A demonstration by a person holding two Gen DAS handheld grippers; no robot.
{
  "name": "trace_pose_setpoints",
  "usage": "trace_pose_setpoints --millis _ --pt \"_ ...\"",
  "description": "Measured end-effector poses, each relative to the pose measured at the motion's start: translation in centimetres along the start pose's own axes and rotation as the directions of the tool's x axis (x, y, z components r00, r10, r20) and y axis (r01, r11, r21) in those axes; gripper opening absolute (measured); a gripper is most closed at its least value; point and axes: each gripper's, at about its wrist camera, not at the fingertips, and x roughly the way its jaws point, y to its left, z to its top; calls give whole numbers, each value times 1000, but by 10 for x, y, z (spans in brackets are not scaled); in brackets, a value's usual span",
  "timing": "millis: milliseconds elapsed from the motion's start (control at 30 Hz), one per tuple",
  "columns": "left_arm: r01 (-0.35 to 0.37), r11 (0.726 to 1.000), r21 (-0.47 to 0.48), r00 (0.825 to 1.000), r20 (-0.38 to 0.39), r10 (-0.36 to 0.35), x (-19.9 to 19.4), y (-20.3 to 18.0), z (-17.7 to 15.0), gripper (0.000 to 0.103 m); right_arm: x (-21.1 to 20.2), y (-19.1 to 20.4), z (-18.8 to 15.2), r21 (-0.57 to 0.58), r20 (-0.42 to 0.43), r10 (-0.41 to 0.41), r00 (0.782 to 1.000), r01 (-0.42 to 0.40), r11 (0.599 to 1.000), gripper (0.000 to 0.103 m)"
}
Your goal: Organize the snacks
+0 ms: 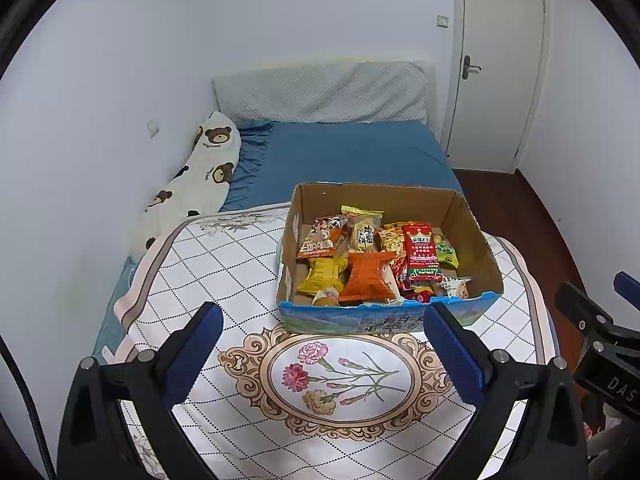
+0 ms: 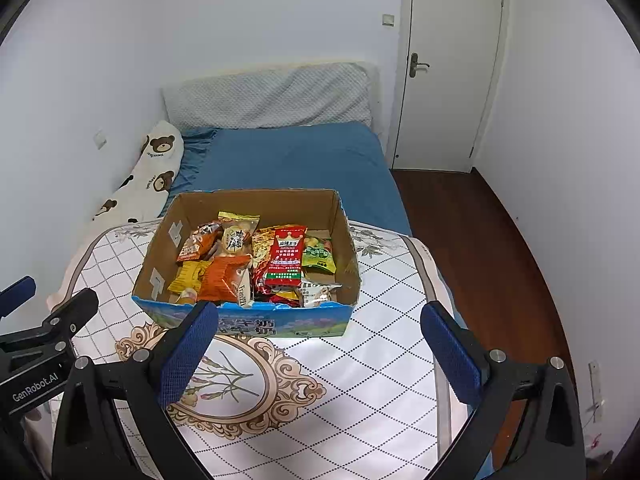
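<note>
Bedroom tabletop (image 1: 224, 264) carries the snack box (image 1: 390, 316) at its far edge, straight ahead of both released hand-held grippers, left hand-held gripper (image 1: 322, 344) and right hand-held gripper (image 2: 318, 340), neither clearly nearer.

A surface draped in a white diamond-patterned cloth (image 1: 224, 272) with a floral medallion (image 1: 340, 376) carries a cardboard box (image 1: 476, 236) of snacks, which sits just beyond the medallion.

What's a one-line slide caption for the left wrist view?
Open left tool poised over a floral tablecloth, facing a cardboard box packed with snack packets; blue bed behind.
</note>
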Motion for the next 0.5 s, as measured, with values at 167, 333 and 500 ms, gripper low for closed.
trace_pose_setpoints --millis 167,333,500 --pt "6 1000 5 1000 6 -6 -2 -3 2 103 0 0 0 1 -1 0 1000 0 1000 103" --pt "12 1000 8 1000 9 -12 -2 -3 3 103 0 0 0 0 0 0 1000 0 1000 103" --pt "14 1000 9 1000 11 -14 -1 -3 3 103 0 1 3 1 4 -2 1000 2 1000 103"
